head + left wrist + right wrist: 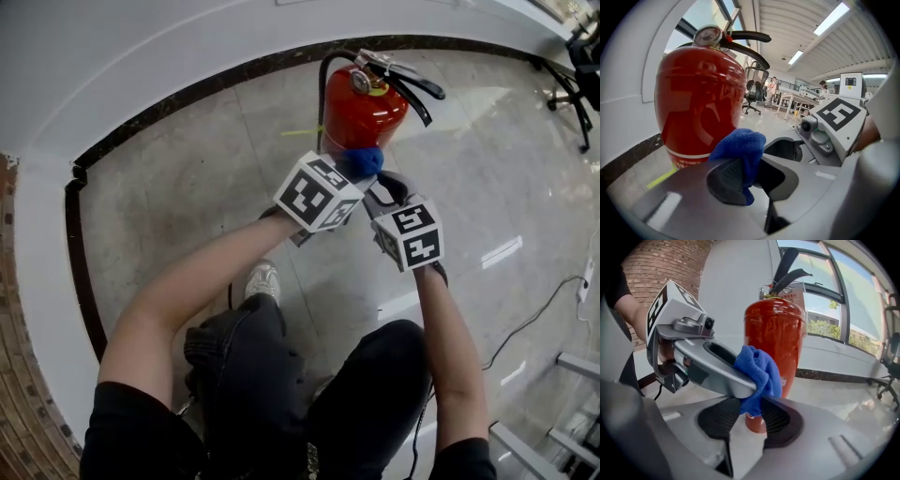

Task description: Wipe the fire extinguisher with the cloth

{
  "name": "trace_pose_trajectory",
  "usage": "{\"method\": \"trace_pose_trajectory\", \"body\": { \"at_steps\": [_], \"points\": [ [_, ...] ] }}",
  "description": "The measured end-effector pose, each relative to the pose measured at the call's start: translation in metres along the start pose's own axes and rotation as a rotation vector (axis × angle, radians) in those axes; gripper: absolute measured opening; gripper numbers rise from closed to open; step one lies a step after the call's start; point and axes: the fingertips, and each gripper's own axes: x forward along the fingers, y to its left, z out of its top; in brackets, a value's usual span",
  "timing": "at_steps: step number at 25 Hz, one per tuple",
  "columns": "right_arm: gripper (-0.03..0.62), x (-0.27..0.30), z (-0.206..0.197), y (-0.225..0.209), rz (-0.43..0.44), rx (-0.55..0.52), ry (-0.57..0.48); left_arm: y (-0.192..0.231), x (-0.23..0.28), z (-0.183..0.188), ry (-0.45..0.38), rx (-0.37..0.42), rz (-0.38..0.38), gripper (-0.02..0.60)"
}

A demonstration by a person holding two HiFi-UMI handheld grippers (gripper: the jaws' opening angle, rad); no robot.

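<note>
A red fire extinguisher [364,112] with black levers and hose stands on the pale floor by the curved white wall. Just in front of its body is a bunched blue cloth [361,161]. My left gripper [354,180] is shut on the cloth [740,145], which bulges out past its jaws close to the extinguisher [698,103]. My right gripper [386,192] sits right beside the left one. In the right gripper view its jaws [747,420] stand open, and the cloth's lower end [761,373] hangs between the pads without being squeezed, with the extinguisher [776,333] behind it.
A dark strip [187,103] edges the floor along the curved wall. An office chair [577,66] stands at the far right and a cable [534,319] lies on the floor to the right. The person's knees and a white shoe [262,279] are below the grippers.
</note>
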Motion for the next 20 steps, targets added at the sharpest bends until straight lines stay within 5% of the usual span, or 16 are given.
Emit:
{"method": "trace_pose_trajectory", "body": {
  "at_steps": [9,20],
  "points": [
    [0.049,0.003,-0.016,-0.043,-0.078,0.052,-0.027,-0.013,0.011,-0.003,-0.026,-0.049,-0.083,0.139],
    [0.044,0.030,-0.026,-0.108,-0.182,0.159,0.007,0.010,0.010,-0.057,0.051,-0.076,-0.029,0.189]
  ]
}}
